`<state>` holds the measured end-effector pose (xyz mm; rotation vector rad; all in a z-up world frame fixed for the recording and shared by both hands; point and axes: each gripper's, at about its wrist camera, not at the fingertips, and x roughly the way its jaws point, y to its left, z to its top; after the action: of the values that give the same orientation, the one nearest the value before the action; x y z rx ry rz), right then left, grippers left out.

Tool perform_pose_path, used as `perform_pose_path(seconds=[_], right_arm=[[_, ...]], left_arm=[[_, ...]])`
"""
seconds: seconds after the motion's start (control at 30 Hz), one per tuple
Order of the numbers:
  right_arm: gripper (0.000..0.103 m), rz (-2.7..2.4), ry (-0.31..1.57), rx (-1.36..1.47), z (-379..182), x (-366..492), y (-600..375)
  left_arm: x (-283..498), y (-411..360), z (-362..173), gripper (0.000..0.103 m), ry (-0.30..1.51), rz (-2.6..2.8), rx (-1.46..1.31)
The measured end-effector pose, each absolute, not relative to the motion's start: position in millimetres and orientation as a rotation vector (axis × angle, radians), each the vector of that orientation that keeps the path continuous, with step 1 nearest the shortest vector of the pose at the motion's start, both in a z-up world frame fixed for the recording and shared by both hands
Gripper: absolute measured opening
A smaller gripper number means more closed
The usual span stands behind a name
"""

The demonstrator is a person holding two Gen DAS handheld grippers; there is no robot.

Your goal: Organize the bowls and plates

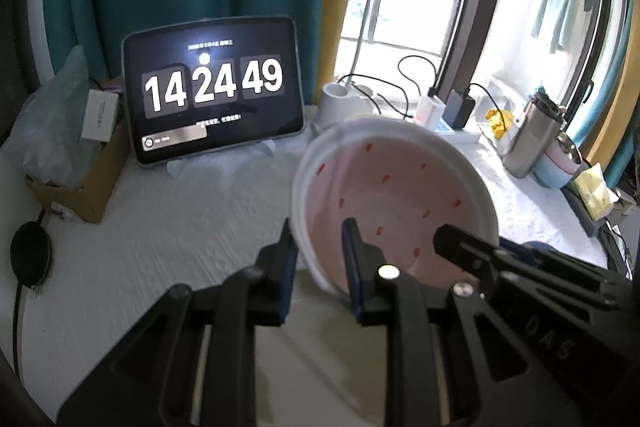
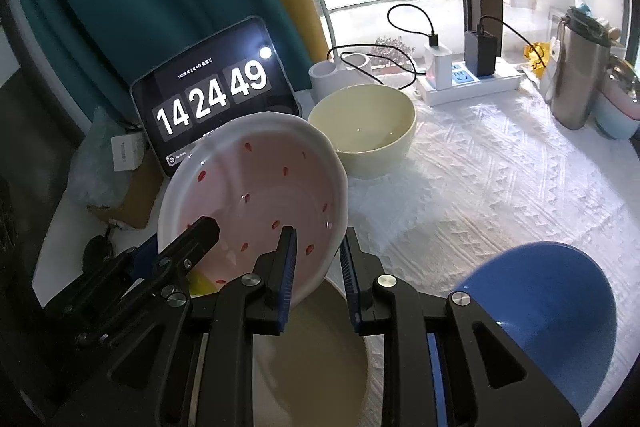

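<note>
Here the pink bowl (image 2: pixel 256 195) hangs tilted above the desk (image 2: pixel 500 187). Left tool (image 1: pixel 320 251) and right tool (image 2: pixel 318 255) each clamp opposite rims.

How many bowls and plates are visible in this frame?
4. Pink speckled bowl held up by both tongs; cream bowl behind it; blue bowl at near right; beige plate beneath the tongs. Others may be hidden.
</note>
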<state>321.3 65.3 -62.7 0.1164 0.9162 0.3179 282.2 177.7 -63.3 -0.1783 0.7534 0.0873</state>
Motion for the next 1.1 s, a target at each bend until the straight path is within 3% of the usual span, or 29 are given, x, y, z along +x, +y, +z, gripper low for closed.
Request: perform_pose_path(seconds=[1.1], right_arm=[[0.024, 0.263, 0.852, 0.178, -36.6, 276.7, -13.2]], left_arm=[[253.8, 101.5, -40.5, 0.023, 0.732, 0.0, -0.117]])
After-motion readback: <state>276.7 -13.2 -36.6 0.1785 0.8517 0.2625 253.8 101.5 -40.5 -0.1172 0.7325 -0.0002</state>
